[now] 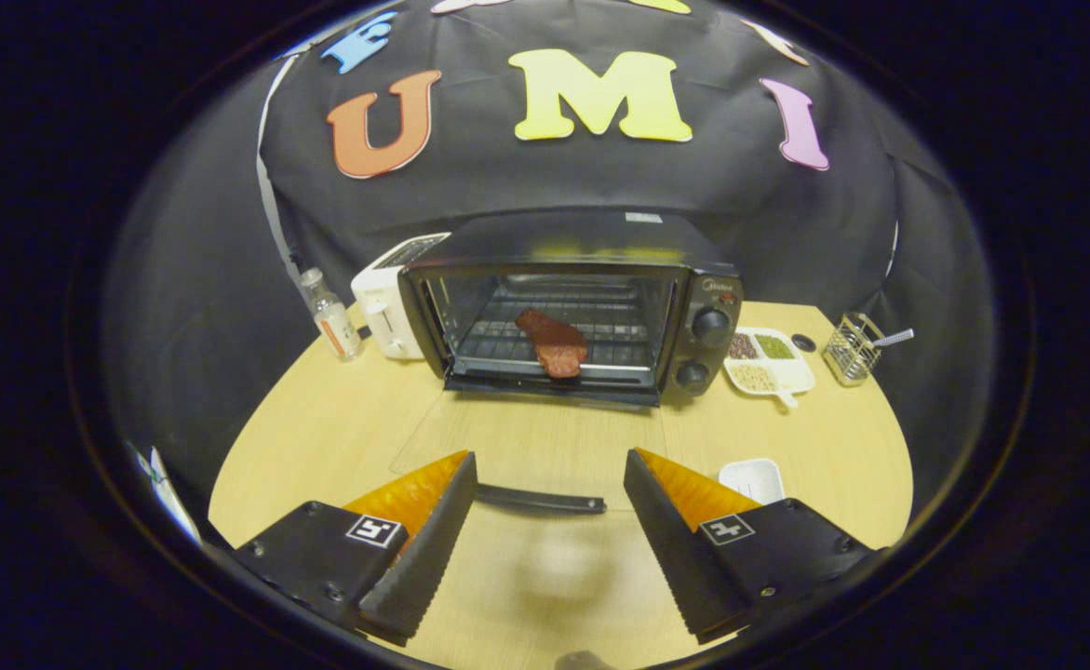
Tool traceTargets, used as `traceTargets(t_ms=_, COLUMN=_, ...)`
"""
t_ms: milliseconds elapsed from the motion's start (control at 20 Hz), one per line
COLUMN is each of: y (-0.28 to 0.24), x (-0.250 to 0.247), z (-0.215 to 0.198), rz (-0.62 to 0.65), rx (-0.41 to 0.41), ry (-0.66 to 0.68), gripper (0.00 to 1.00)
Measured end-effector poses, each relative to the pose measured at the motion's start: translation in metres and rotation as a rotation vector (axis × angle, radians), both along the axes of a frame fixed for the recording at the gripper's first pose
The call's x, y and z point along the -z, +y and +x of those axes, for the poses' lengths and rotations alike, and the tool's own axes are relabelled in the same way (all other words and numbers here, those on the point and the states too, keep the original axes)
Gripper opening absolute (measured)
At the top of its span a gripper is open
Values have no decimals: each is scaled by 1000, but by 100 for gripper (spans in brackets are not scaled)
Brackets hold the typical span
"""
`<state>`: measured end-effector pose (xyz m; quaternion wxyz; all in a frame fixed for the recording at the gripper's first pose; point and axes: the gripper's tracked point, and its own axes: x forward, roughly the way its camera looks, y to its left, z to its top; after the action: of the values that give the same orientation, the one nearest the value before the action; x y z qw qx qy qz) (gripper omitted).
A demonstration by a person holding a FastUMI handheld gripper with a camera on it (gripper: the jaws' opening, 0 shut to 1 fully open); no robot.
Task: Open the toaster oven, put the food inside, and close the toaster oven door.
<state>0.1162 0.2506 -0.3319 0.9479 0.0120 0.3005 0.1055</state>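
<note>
Toaster oven (572, 307) on pale wooden table (340, 428)

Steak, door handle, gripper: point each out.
steak (554, 344), gripper view, its middle, on the oven rack
door handle (541, 500), gripper view, mid-bar, between the fingers
gripper (549, 484), gripper view, midway between fingertips, open

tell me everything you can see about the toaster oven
The toaster oven is a black box, metal by its look, standing at the back of the wooden table. Its glass door is folded down flat, with the dark handle between the open gripper's fingers. A reddish piece of meat lies on the wire rack. Two knobs sit on its right panel. A white toaster stands against its left side.
</note>
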Motion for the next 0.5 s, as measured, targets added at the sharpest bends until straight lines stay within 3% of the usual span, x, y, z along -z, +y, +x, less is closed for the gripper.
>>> traceTargets(t_ms=500, y=-8, x=74, z=-35, rz=-14, rx=12, ry=154, gripper=100)
